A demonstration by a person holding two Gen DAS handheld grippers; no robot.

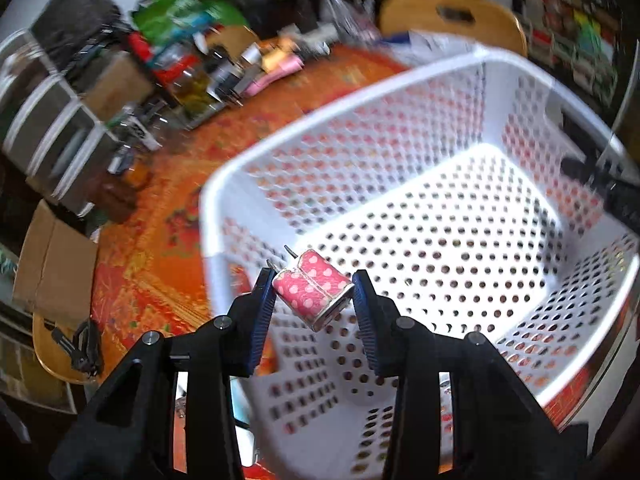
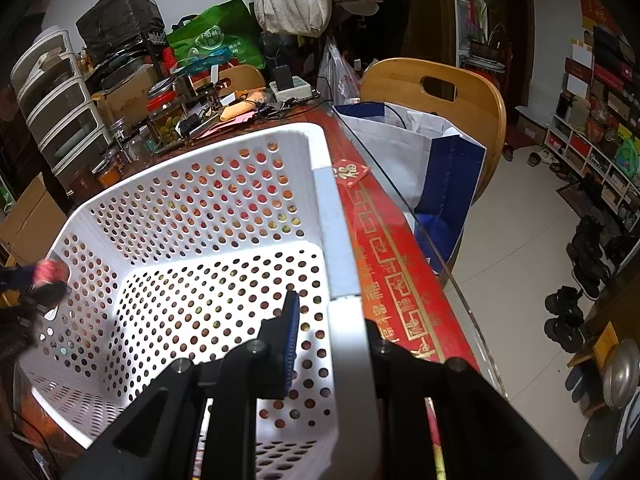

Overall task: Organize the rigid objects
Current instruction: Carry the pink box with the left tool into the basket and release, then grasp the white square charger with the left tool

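Plug (image 1: 313, 295) in pink with pale hearts sat between the blue pads of the left gripper (image 1: 314, 300) in the left wrist view, tilted, its two metal prongs pointing up and away toward the left; the left pad touched it, while a thin gap seemed to show at the right pad, so whether the jaws truly pinched it could not be told. It hung over the near left corner of a white perforated basket (image 1: 400, 92), just inside the rim and above the floor of holes. The basket stood on a table (image 1: 168, 216) covered in red and orange cloth, with jars (image 1: 192, 84), a green bag (image 1: 188, 12) and a cardboard box (image 1: 52, 264) blurred along the far and left sides, and a wooden chair (image 1: 452, 20) behind. At the right edge a dark shape, the other tool, reached to the basket's rim. In the right wrist view, the right gripper (image 2: 340, 320) straddled the basket's (image 2: 192, 148) right wall, the left finger (image 2: 290, 336) inside and the other outside, closed on the wall. The pink plug (image 2: 47, 270) showed as a blur at the far left rim, with the left gripper (image 2: 40, 288) dark beside it. A red runner with gold characters ran along the table's (image 2: 384, 248) glass edge, a white-and-blue bag (image 2: 432, 160) leaned against the chair (image 2: 436, 84), and shoes (image 2: 568, 316) lay on the tile floor.
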